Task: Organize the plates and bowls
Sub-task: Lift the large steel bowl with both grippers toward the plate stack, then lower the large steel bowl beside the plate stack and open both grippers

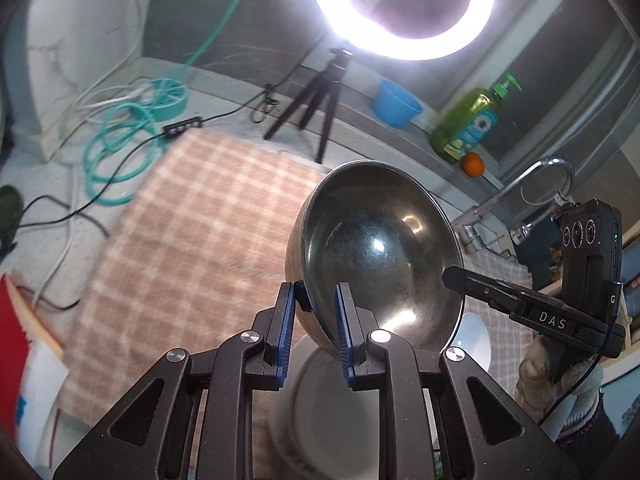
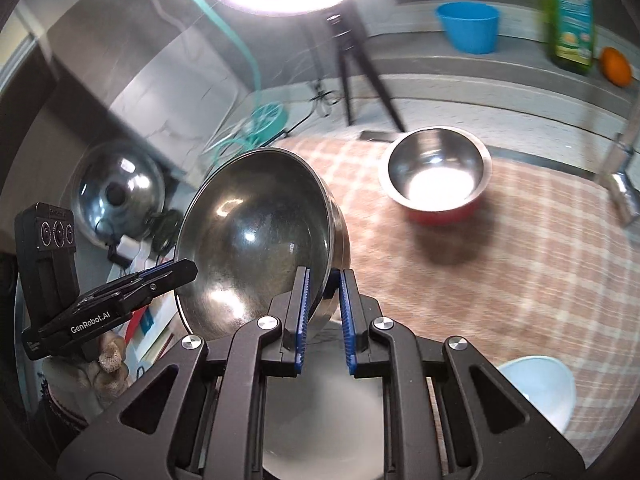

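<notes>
Both grippers hold one steel bowl (image 1: 380,252) by its rim, lifted and tilted above the checked cloth (image 1: 192,232). My left gripper (image 1: 318,300) is shut on the bowl's left rim. My right gripper (image 2: 324,292) is shut on the same bowl (image 2: 256,240) at its right rim. The right gripper's body (image 1: 540,312) shows beside the bowl in the left wrist view, and the left gripper's body (image 2: 120,300) shows in the right wrist view. A white bowl (image 2: 320,420) sits directly below. A steel bowl with a red outside (image 2: 436,176) stands farther back. A pale blue bowl (image 2: 540,388) lies at the right.
A ring light on a black tripod (image 1: 316,96) stands at the back. A blue tub (image 1: 396,104), a green soap bottle (image 1: 468,124) and an orange (image 1: 473,164) sit on the ledge. A faucet (image 1: 520,192) is at the right. A teal hose (image 1: 120,148) and a steel lid (image 2: 116,192) lie at the left.
</notes>
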Motion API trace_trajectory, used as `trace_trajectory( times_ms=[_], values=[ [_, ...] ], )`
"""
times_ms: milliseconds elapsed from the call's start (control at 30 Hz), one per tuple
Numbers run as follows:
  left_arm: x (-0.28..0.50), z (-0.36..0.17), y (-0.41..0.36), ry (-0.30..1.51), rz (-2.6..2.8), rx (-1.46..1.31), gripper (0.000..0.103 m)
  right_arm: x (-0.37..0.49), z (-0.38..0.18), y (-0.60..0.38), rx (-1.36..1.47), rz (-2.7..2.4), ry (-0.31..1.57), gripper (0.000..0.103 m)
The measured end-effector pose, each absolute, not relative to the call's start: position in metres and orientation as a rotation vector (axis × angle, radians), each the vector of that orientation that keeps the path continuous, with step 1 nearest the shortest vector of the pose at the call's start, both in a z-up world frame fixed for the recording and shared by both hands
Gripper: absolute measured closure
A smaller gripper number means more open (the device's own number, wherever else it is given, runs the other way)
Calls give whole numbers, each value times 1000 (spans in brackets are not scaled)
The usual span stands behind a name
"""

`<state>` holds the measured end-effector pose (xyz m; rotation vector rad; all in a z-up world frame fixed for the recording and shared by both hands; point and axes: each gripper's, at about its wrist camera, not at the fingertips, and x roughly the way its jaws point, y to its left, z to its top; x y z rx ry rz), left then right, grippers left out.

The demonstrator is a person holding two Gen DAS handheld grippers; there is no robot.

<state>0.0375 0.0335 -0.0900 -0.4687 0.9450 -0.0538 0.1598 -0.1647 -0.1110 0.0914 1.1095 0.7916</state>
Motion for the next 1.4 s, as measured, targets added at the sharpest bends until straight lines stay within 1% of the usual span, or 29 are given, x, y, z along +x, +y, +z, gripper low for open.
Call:
trace_trajectory(
  times_ms=[233, 533, 967, 1300, 1367, 1400],
  values=[
    [4, -102, 68, 952, 31, -518, 85, 143, -124, -119, 27, 865, 1150, 88],
    [-27, -130, 98, 985, 127, -597, 85, 129, -151, -70, -60, 921, 1214, 88],
    [-40, -158, 111, 1033, 165, -643, 85, 128, -178, -47, -113, 929, 1274, 88],
    [-38, -157, 112, 1044, 169, -634, 85, 129, -177, -46, -131, 942, 1260, 86],
    [-37, -154, 112, 1042, 175, -622, 85, 129, -174, -47, -134, 940, 1249, 78],
    [-36, -153, 113, 1042, 178, -621, 84, 129, -173, -49, -131, 936, 1241, 65]
  ],
)
